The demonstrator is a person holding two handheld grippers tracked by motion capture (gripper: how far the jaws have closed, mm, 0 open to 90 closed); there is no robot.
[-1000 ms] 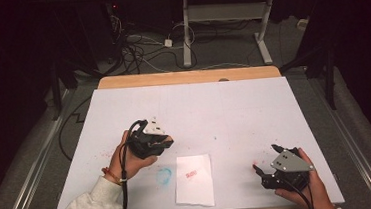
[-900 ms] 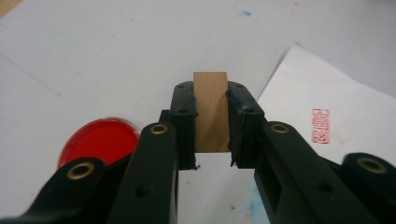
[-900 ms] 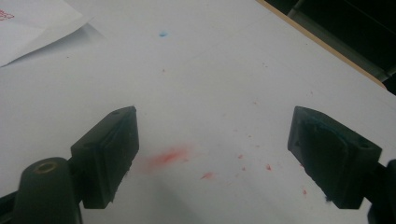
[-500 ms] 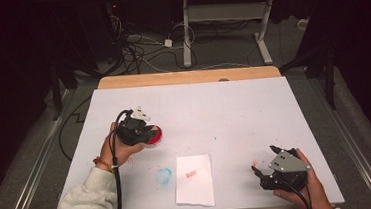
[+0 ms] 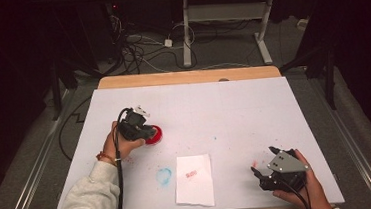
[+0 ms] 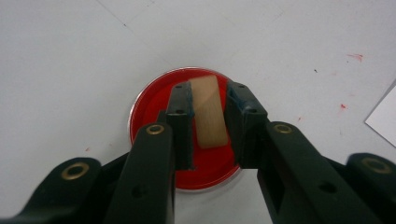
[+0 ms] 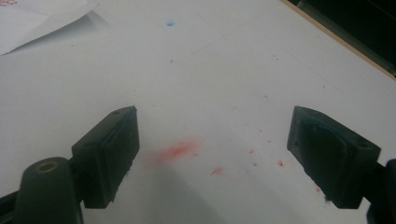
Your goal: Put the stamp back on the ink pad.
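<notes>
A round red dish [image 5: 156, 135] sits on the left half of the white table top [image 5: 234, 110]. My left gripper [image 5: 143, 130] points down over it. In the left gripper view a small tan wooden block [image 6: 210, 116] stands between the jaws of my left gripper [image 6: 209, 91], above the red dish [image 6: 154, 107], and both pads touch its sides. These jaws have just eased open a little, with the block still between them. My right gripper [image 5: 259, 175] rests near the front right edge. In its own view my right gripper [image 7: 215, 114] is wide open over bare table.
A white paper sheet [image 5: 194, 180] with a small red mark [image 5: 192, 173] lies near the front edge, a blue smear [image 5: 164, 176] beside it. Red specks [image 7: 177, 151] dot the table under the right gripper. Beyond the far wooden edge [image 5: 186, 77] are cables and table legs.
My left hand has moved left and away from the paper and sunk lower. The red dish, hidden under it before, now shows at its right side. The right hand has kept still.
</notes>
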